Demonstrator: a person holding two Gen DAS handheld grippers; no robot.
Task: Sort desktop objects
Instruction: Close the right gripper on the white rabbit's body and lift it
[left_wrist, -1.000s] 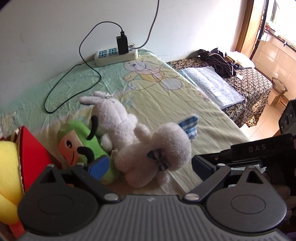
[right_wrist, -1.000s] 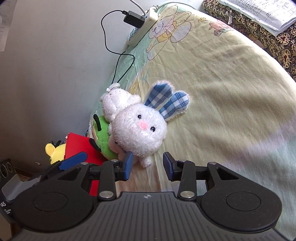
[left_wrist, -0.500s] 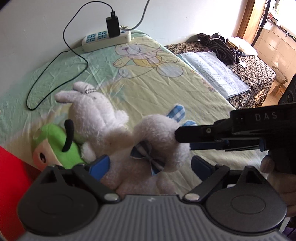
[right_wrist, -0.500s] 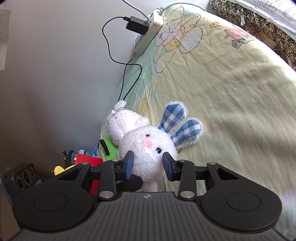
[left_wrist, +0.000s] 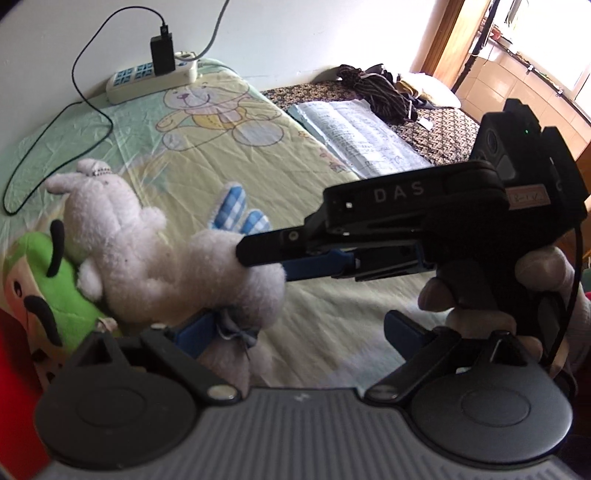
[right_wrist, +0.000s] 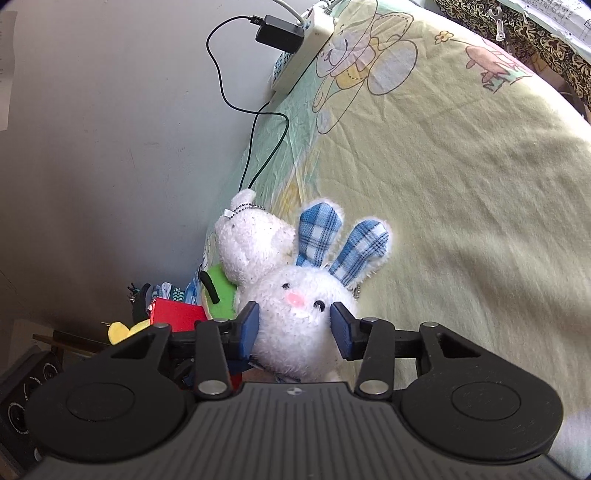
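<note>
The checked-eared rabbit (right_wrist: 303, 314) lies on the bedsheet (right_wrist: 461, 184) near its wall-side edge, its head between the 2 fingers of the right gripper (right_wrist: 294, 329) and its body beside the left gripper (left_wrist: 295, 330). Behind it, touching, lies a second plush rabbit (right_wrist: 251, 243), with a plush toy (left_wrist: 40, 291) pressed against that one's far side. A power strip (left_wrist: 147, 79) sits at the sheet's far end by the wall, an open notebook (left_wrist: 354, 136) beyond the sheet's other edge.
</note>
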